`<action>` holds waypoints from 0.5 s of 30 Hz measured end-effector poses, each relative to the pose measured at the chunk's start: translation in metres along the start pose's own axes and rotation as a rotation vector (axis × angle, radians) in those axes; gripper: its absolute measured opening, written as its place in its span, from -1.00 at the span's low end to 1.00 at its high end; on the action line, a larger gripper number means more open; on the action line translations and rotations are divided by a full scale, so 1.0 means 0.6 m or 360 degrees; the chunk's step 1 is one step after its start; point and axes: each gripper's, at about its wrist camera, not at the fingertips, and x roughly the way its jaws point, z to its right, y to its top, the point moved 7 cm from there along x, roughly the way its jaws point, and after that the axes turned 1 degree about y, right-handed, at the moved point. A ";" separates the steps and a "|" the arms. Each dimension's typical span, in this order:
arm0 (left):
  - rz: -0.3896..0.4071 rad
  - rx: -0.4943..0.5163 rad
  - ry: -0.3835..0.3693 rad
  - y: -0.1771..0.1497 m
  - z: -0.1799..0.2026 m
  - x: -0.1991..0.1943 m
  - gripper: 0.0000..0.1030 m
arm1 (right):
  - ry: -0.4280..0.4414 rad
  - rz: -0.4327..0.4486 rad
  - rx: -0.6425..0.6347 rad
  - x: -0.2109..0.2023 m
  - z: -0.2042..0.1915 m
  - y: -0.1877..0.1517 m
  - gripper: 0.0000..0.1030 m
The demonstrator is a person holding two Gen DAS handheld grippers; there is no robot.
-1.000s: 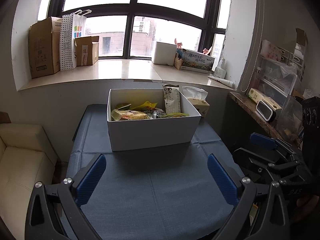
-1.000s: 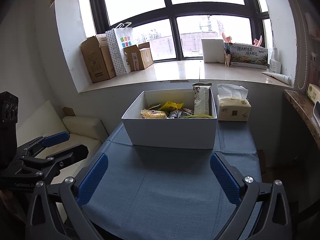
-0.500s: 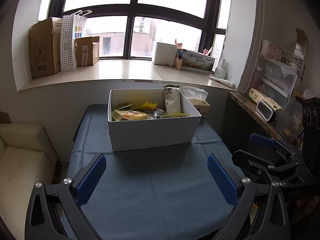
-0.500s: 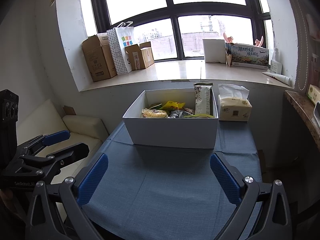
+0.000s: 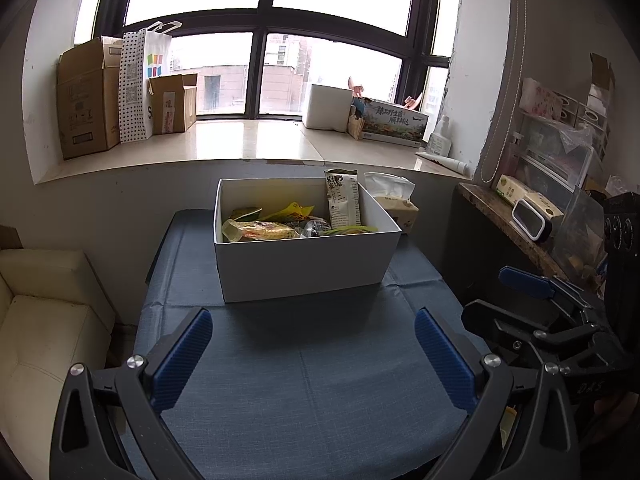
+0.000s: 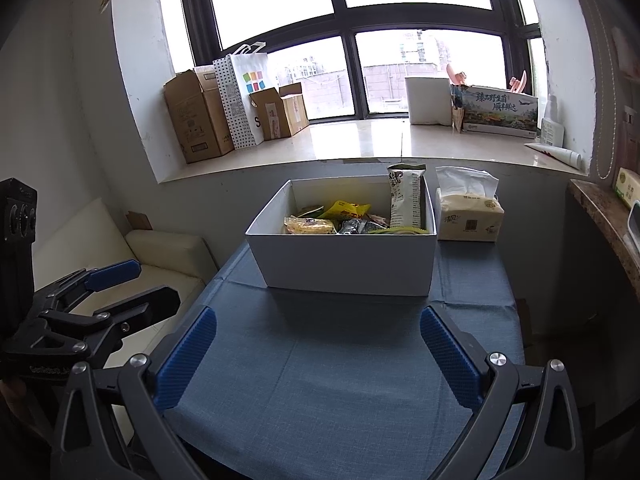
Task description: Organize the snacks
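Observation:
A white box [image 5: 304, 266] [image 6: 344, 264] stands at the far end of a blue-clothed table [image 5: 312, 392] [image 6: 344, 380]. Inside lie several snack packs, among them a yellow-orange pack [image 5: 260, 231] [image 6: 310, 225] and a tall white pouch [image 5: 343, 200] [image 6: 405, 196] standing upright at the right side. My left gripper [image 5: 312, 356] hovers open over the near part of the table, nothing between its fingers. My right gripper [image 6: 318, 354] is open too and holds nothing. Each gripper shows at the edge of the other's view: the right gripper [image 5: 532, 304], the left gripper [image 6: 112, 288].
A tissue pack [image 5: 394, 204] [image 6: 468, 216] sits right of the box. A cream sofa [image 5: 44, 320] [image 6: 160, 256] lies left of the table. A stone shelf [image 5: 516, 228] with small items runs on the right. Cardboard boxes [image 5: 86, 98] and a paper bag [image 6: 244, 96] stand on the windowsill.
Both views have shifted only slightly; the box sits marginally higher in the right wrist view. Both grippers stay open.

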 end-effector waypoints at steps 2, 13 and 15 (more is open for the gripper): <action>0.0000 0.0001 0.0002 -0.001 0.000 -0.001 1.00 | 0.0000 -0.0001 -0.0001 0.001 0.000 0.000 1.00; 0.0000 0.0012 0.0010 -0.002 0.001 -0.003 1.00 | -0.0003 0.0001 0.0007 -0.001 0.003 -0.003 1.00; -0.0001 0.0012 0.0012 -0.003 0.000 -0.004 1.00 | -0.0006 0.0000 0.0010 -0.001 0.004 -0.003 1.00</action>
